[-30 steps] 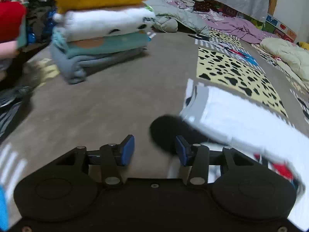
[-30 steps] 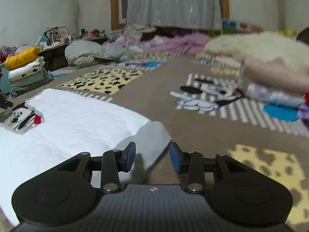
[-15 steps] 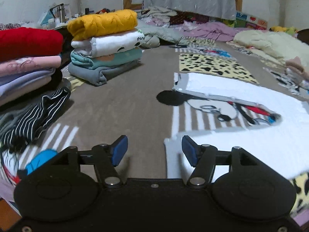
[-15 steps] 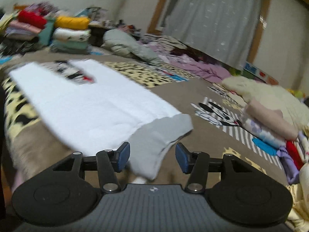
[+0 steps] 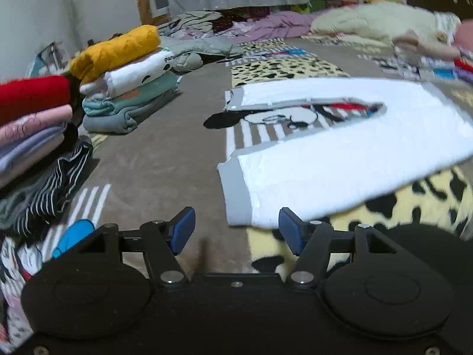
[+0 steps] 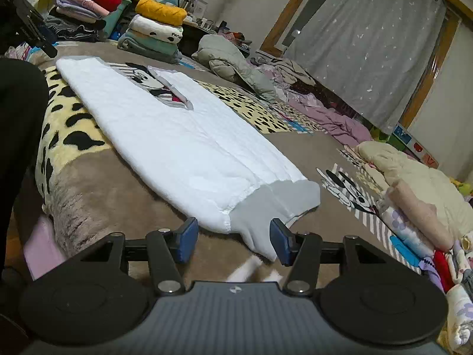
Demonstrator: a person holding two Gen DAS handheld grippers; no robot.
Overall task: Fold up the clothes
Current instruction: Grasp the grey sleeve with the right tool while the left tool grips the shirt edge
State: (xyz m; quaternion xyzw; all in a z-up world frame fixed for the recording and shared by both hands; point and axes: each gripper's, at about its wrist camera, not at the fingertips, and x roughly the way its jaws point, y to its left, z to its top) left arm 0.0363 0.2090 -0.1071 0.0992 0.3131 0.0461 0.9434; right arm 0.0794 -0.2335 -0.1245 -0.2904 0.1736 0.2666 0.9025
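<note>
A white garment [image 5: 340, 153] with grey cuffs and a cartoon mouse print lies flat on the brown patterned blanket [image 5: 159, 159], folded lengthwise into a long strip [image 6: 177, 136]. My left gripper [image 5: 236, 230] hovers open just short of its near grey hem [image 5: 233, 192], touching nothing. At the other end, my right gripper [image 6: 232, 238] is open, with the grey cuff [image 6: 275, 207] lying loose between and just beyond its blue pads [image 6: 186, 238]. The left gripper also shows at the top left of the right wrist view [image 6: 32, 26].
Two stacks of folded clothes stand at the left: yellow on white on teal [image 5: 124, 74], and red on pink on striped [image 5: 32, 130]. Unfolded bedding and clothes [image 6: 414, 177] lie at the right and far side. A dark-clothed leg [image 6: 17, 112] sits at the blanket's edge.
Both grippers have pulled back from the garment and opened wider. The garment has settled flat on the blanket, seen from farther off in both views.
</note>
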